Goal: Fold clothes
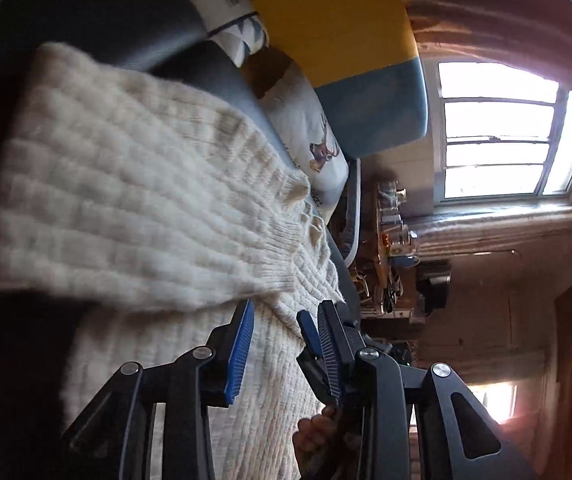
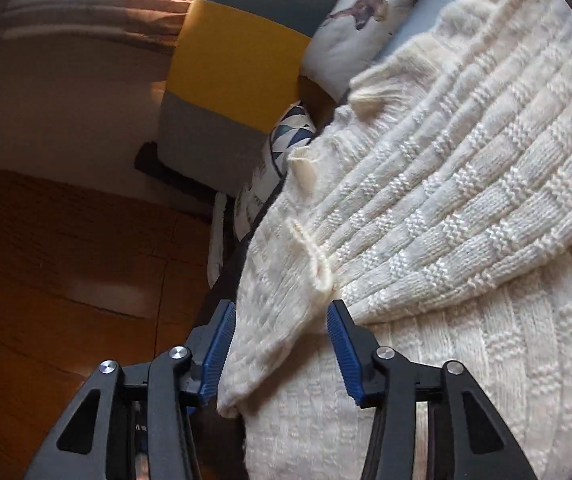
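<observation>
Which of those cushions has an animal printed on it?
The white cushion next to the cream knitted sweater; the other small cushion shows blue triangles.

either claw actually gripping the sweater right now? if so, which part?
Nothing is held. Left claw and right claw are both open, pads apart over the cream knit sweater, near its folded edge.
</observation>
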The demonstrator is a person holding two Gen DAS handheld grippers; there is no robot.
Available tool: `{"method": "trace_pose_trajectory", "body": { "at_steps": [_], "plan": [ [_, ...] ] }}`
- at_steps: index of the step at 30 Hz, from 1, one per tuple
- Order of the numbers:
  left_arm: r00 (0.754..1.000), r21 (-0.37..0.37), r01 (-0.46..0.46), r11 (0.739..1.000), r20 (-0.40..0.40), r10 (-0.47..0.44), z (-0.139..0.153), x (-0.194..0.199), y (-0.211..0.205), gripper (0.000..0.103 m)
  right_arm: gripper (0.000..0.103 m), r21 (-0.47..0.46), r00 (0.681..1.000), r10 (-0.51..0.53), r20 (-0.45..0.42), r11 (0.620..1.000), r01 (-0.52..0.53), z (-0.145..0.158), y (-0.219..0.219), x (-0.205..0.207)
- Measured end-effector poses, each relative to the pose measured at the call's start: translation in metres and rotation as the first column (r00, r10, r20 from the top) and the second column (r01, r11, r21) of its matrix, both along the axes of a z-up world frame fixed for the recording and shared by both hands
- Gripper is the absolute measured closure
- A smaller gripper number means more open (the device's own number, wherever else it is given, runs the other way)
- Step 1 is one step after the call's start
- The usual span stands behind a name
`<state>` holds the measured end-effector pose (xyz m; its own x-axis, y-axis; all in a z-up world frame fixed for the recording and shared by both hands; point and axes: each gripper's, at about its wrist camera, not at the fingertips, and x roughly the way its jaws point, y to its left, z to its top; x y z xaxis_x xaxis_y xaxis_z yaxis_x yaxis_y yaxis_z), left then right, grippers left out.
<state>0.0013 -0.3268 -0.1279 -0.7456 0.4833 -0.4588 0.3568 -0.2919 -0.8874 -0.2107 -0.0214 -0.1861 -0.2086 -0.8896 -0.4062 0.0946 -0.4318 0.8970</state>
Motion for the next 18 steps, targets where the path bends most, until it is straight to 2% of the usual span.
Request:
{"method": "trace_pose_trajectory", "body": {
  "at_steps": [4, 6, 10, 11, 12, 13, 16, 18],
  "plan": [
    [0.999, 0.028, -0.048, 0.998, 0.021, 0.047, -0.017, 0.033, -0.017, 0.07, 0.068, -0.013, 0.999, -0.024, 0.044, 1.0, 0.025, -0.012, -0.016, -0.005],
    [0.998, 0.037, -0.063, 0.997, 0.026, 0.062, -0.023, 0.043, -0.023, 0.07, 0.068, -0.004, 0.999, -0.006, 0.053, 1.0, 0.006, -0.013, -0.03, -0.007],
    [0.996, 0.117, -0.092, 0.989, 0.007, 0.092, -0.032, 0.056, -0.028, 0.07, 0.068, 0.027, 0.997, 0.037, 0.068, 0.999, -0.039, -0.017, -0.058, -0.006],
    [0.995, 0.13, -0.1, 0.987, 0.001, 0.101, -0.033, 0.059, -0.028, 0.07, 0.073, 0.049, 0.997, 0.039, 0.062, 0.998, -0.042, -0.017, -0.063, -0.004],
    [0.994, 0.144, -0.109, 0.984, -0.004, 0.111, -0.034, 0.062, -0.028, 0.07, 0.083, 0.103, 0.998, 0.04, 0.049, 0.994, -0.045, -0.014, -0.068, -0.003],
    [0.992, 0.164, -0.123, 0.979, -0.011, 0.126, -0.036, 0.065, -0.028, 0.07, 0.097, 0.153, 0.998, 0.045, 0.036, 0.987, -0.05, -0.012, -0.074, -0.002],
    [0.983, 0.229, -0.176, 0.957, -0.009, 0.183, -0.046, 0.067, -0.03, 0.066, 0.098, 0.258, 0.993, 0.107, -0.048, 0.962, -0.091, 0.013, -0.095, -0.001],
    [0.976, 0.303, -0.209, 0.93, 0.001, 0.219, -0.056, 0.067, -0.03, 0.063, 0.098, 0.309, 0.98, 0.159, -0.119, 0.944, -0.115, 0.04, -0.11, 0.0]
  ]
}}
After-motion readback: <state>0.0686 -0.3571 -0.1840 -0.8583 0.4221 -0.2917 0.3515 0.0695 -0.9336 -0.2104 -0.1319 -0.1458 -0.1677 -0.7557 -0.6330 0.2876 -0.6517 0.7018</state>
